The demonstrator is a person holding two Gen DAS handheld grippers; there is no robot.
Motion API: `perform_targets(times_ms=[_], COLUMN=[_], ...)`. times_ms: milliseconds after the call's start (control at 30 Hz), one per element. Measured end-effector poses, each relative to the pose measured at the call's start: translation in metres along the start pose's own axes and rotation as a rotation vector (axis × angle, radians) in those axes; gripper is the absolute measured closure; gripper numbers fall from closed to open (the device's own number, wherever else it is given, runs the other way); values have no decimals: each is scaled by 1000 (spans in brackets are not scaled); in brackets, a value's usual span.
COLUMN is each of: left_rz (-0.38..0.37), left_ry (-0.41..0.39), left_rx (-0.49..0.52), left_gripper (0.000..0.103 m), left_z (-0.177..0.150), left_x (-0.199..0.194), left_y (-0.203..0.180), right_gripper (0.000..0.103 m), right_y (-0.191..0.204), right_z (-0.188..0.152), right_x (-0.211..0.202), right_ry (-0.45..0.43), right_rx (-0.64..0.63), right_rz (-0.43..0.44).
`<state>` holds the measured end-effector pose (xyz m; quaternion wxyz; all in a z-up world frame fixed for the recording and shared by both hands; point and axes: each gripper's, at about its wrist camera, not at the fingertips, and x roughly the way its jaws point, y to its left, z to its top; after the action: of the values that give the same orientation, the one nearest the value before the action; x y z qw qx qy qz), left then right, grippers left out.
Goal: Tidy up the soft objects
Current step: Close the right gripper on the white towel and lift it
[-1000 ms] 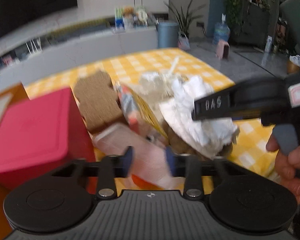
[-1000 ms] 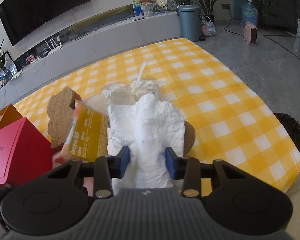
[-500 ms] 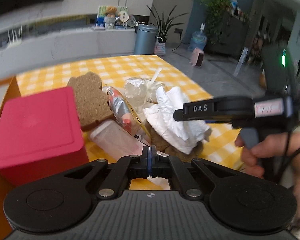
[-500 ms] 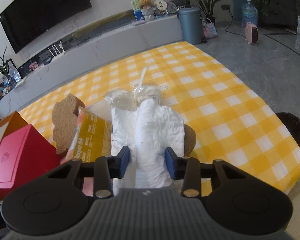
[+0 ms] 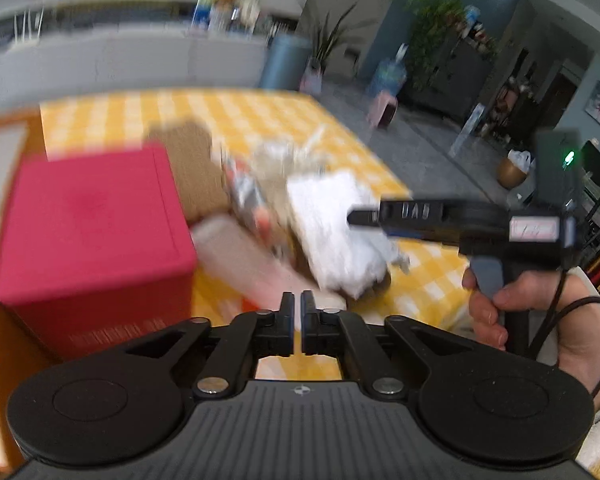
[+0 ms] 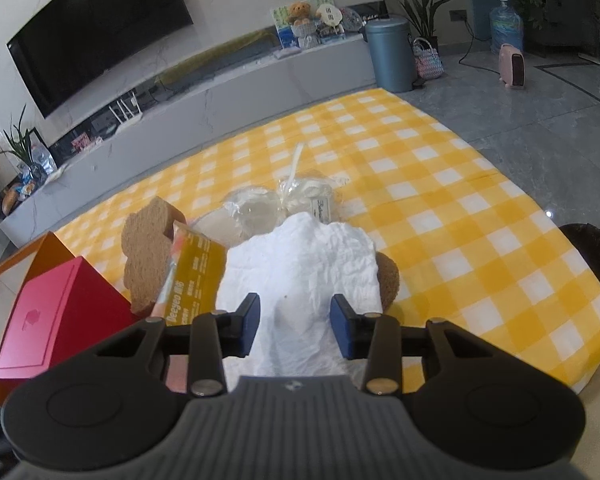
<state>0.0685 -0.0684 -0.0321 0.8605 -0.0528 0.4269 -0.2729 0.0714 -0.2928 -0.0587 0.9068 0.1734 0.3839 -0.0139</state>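
Observation:
A pile of soft things lies on the yellow checked cloth [image 6: 460, 216]: a crumpled white cloth [image 6: 300, 256], a brown bear-shaped sponge [image 6: 148, 252], a yellow packet [image 6: 196, 284] and clear plastic bags [image 6: 284, 200]. My right gripper [image 6: 296, 326] is open, its jaws on either side of the white cloth's near end. In the blurred left wrist view the right gripper [image 5: 356, 216] reaches over the white cloth [image 5: 336, 232]. My left gripper [image 5: 297, 312] is shut and empty, just short of a pinkish pack [image 5: 244, 256].
A red box [image 6: 56, 316] stands at the left inside an orange tray [image 6: 24, 256]; it also shows in the left wrist view [image 5: 88, 232]. A dark round bin [image 6: 596, 256] stands off the table's right edge. A TV console runs behind the table.
My left gripper went from open to shut and has swung right, with the view now blurred. My right gripper stays open around the white cloth and has risen slightly.

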Motion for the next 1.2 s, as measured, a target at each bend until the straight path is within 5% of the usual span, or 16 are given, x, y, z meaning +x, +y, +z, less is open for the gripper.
perform_targets(times_ms=[67,100,333,433,533,633,900,1133,1200], left_rz=[6,13,75,65,42,41,9,27,31], left_ry=[33,44,58,92,128,133,103,-36,-81], left_rx=[-45,-67,-144,-198,-202,-189,-154,-115,-116], left_gripper=[59,50,33,44,82,100,101,101,101], left_z=[-6,-7,-8,-7,-7,-9,-12,0,3], left_x=[16,23,52,61,68,74,30,-44,-60], left_y=[0,0,5,9,11,13,13,13,12], right_gripper=[31,24,15,9,9,9,9,3,12], right_y=[2,3,19,26,32,32,25,36,36], right_z=[0,0,3,4,3,2,1,-3,-5], right_x=[5,6,24,33,37,39,36,46,47], right_ry=[22,22,31,42,54,65,66,107,117], right_rx=[-8,-11,-110,-147,-178,-181,-148,-218,-225], right_rz=[-22,-31,-127,-134,-153,-158,-125,-169,-164])
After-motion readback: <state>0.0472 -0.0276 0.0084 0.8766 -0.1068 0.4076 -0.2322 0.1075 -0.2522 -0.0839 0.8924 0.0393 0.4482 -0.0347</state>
